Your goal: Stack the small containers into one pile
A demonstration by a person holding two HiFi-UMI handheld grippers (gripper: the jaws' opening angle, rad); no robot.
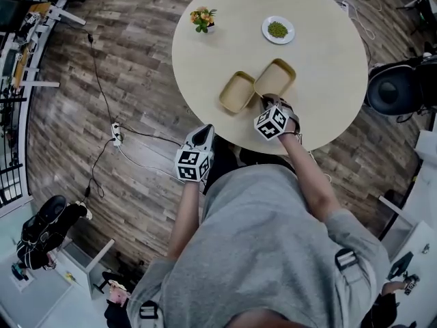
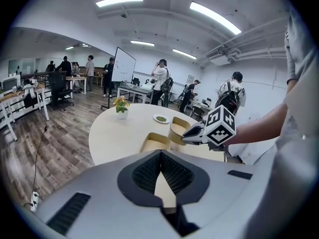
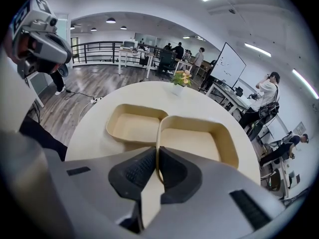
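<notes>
**Status.** Two beige open containers lie side by side on the round counter (image 1: 321, 46), and their adjoining walls appear to touch. No pile has been formed yet.

**Right hand-held gripper** (image 3: 158, 156). It is pinching the near rim of the right container (image 3: 199, 143) at the corner next to the left container (image 3: 133, 126). The thin wall stands between the pads. Gripping the rim this way, rather than pressing on the floor of the box, suits lifting it over its neighbour. From the left gripper view the gripped end appears slightly raised, though contact with the counter cannot be confirmed.

**Left hand-held gripper** (image 1: 203, 130). It is held off the counter edge near the body, with its jaws pressed together on nothing. I judge it is parked to leave the working area clear.

**Other items.** A small flower pot (image 1: 203, 19) and a plate of green food (image 1: 278, 29) stand well apart at the far side, out of the transfer path.

**Next requirement.** Raise the right container clear and centre it over the left before nesting.
</notes>
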